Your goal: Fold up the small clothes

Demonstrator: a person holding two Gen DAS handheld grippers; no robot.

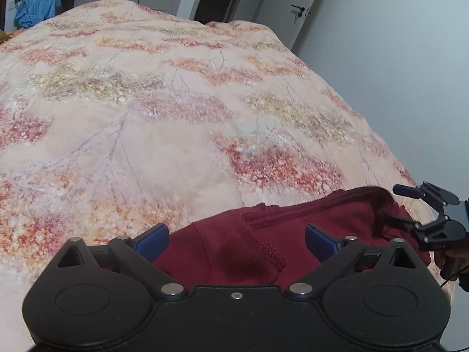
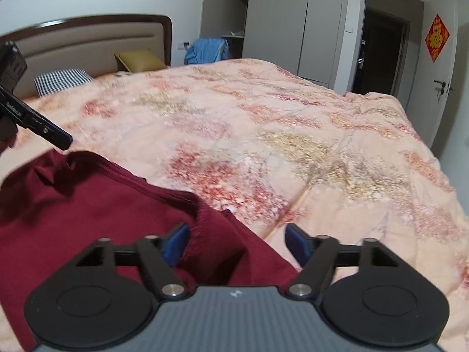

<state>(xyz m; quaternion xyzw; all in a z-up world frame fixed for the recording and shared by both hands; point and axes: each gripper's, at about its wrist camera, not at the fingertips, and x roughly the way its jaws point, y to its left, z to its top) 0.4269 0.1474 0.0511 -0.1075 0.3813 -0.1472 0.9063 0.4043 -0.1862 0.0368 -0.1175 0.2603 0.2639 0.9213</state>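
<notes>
Striped pillow [image 2: 60,80] and headboard [image 2: 88,39] show only from the right wrist.

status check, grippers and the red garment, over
Left gripper open, right gripper open. Maroon garment lying rumpled on floral quilt, not held. Nothing blocking.

I see a wide bed under a peach quilt printed with red and gold blossom [image 2: 263,123], backed by a beige padded headboard with dark wood trim [image 2: 88,41]. Behind it stand pale grey wardrobe doors [image 2: 293,23], a dark open doorway [image 2: 381,50], and a white door bearing a red diamond paper decoration [image 2: 437,37].
</notes>
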